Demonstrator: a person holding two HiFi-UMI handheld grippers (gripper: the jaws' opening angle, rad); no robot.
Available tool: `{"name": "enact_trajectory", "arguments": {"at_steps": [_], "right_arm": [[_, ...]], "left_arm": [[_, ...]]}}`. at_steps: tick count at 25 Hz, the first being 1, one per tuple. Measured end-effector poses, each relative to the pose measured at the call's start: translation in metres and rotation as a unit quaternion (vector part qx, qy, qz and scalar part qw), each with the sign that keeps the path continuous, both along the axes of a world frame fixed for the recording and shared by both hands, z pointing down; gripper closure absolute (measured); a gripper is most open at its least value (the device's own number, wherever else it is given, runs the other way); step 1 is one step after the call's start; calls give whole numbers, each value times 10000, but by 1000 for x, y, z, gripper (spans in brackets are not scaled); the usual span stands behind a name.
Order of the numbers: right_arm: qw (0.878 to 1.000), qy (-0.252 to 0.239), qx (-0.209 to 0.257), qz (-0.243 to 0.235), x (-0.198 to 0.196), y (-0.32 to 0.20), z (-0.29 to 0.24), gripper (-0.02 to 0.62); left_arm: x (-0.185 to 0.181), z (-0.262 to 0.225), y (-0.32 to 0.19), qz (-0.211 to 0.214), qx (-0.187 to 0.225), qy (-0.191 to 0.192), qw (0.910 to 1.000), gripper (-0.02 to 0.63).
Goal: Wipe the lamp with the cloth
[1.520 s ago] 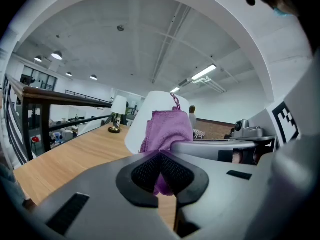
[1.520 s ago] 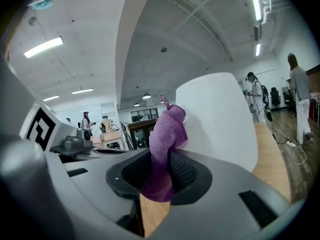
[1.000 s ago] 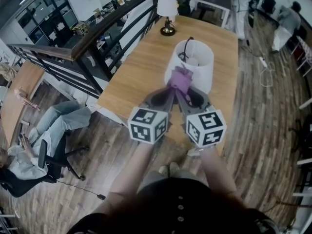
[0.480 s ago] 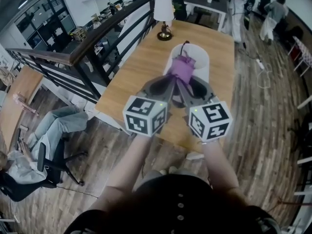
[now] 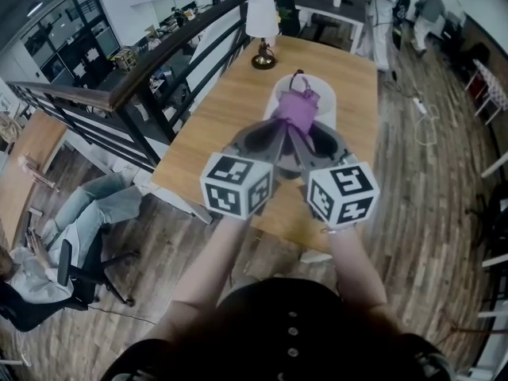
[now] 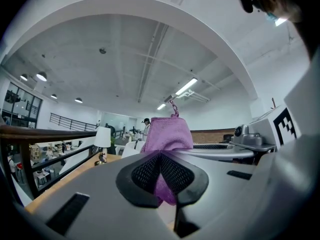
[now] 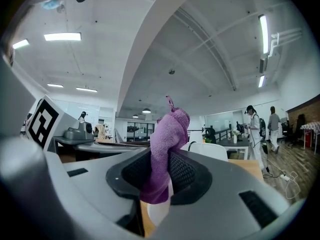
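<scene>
with left gripper (image 6: pixel 160 165) and right gripper (image 7: pixel 161 173), pinches purple cloth (image 5: pixel 295 109) at centre frame, over white lamp (image 5: pixel 329 103) on wooden table (image 5: pixel 228 111).

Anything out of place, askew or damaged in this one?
Nothing looks spilled or damaged. The only oddity: the left hand-held gripper and the right hand-held gripper both pinch the same purple cloth, which is bunched between them over the white lamp.
</scene>
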State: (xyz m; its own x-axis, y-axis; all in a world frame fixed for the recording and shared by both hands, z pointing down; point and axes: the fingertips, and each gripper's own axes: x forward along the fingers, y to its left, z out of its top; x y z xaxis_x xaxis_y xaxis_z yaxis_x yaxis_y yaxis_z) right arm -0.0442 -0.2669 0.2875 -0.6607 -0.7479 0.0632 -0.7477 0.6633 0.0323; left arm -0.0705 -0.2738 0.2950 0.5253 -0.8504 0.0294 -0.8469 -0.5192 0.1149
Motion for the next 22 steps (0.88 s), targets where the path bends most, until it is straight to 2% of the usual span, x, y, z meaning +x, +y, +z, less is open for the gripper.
{"name": "enact_trajectory", "arguments": {"at_steps": [22], "right_arm": [[9997,-66,-250,35,12,1,19,497]], "left_arm": [[12,20,0,56,-206,11,9998,594]]}}
